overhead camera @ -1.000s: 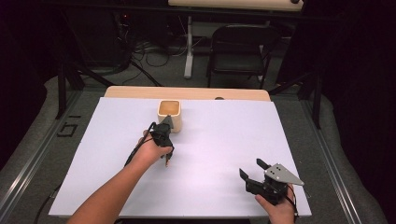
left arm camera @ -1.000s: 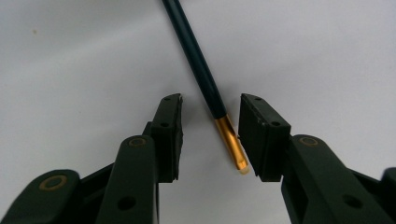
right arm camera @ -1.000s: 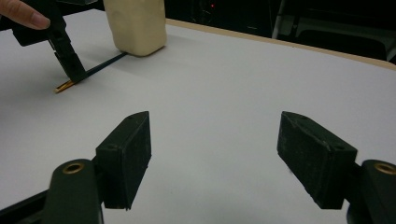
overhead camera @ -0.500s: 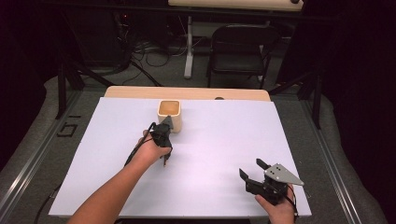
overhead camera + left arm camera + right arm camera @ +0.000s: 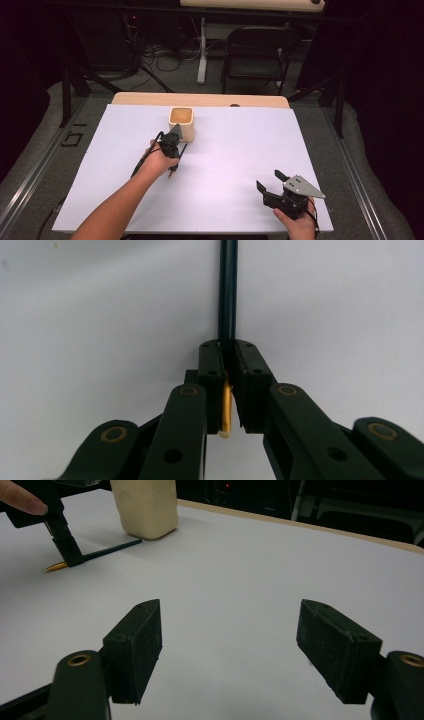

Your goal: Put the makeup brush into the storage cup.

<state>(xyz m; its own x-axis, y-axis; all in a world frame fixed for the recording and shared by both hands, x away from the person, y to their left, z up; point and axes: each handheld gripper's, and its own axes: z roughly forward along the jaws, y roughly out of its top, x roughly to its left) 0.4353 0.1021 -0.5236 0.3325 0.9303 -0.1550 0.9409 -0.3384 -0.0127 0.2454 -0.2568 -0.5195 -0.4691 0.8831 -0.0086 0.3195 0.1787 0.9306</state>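
1. The work in hand looked like putting a thin dark pen [image 5: 227, 295] into the cream-coloured cup [image 5: 181, 123] that stood near the far edge of the white table [image 5: 240, 150].
2. To do this step well, I judged the person should lift the pen clear of the table first, then turn it upright over the open mouth of the cup before letting go. Tipping it in at a low angle could push the light cup away.
3. The left gripper [image 5: 227, 385] was closed tight on the pen. In the left gripper view the two jaws pressed its shaft between them, with the gold end [image 5: 226, 410] on the near side and the long dark part pointing away.
4. In the right gripper view the pen lay low, almost flat on the table, its dark tip just beside the foot of the cup.
5. The right gripper [image 5: 272, 182] rested near the front right corner, well apart from the cup. Its jaws stood wide open and held nothing.
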